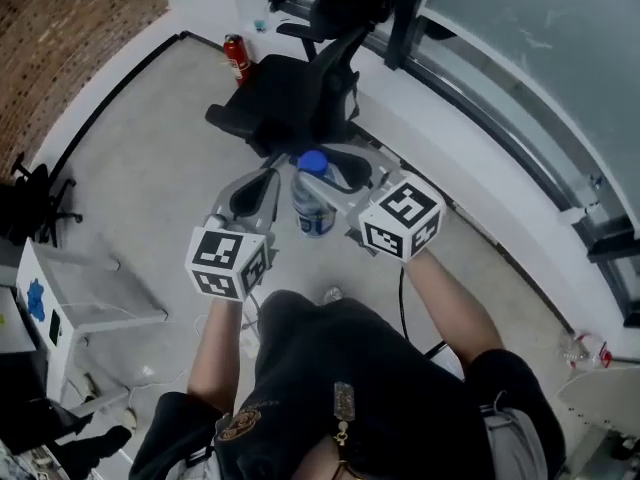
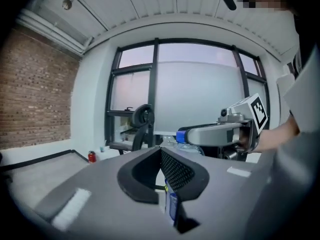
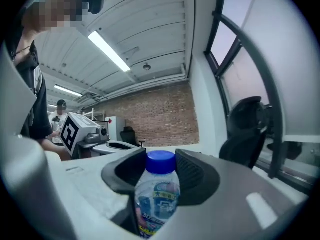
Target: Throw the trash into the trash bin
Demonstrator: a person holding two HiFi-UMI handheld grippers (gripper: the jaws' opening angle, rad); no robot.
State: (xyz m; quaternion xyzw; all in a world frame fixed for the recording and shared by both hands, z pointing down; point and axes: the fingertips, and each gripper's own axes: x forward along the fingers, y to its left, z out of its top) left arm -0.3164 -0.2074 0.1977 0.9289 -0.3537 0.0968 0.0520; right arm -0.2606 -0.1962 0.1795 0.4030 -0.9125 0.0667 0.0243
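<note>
A clear plastic bottle (image 1: 314, 208) with a blue cap and a blue label hangs upright in front of the person. My right gripper (image 1: 328, 183) is shut on it, and in the right gripper view both black pads press the bottle (image 3: 157, 196) just below the cap. To its left my left gripper (image 1: 266, 181) has its jaws closed together. The left gripper view shows those pads meeting at the left gripper's (image 2: 161, 155) tips, with a blue and white sliver in the slit below; I cannot tell what it is. The bottle's cap (image 2: 183, 135) shows beyond, beside the right gripper's finger (image 2: 215, 133).
A black office chair (image 1: 300, 98) stands just ahead on the grey floor, with a red fire extinguisher (image 1: 237, 58) behind it by the wall. A long window runs along the right. A white cabinet (image 1: 70, 298) is at the left, and another bottle (image 1: 585, 348) lies at the far right.
</note>
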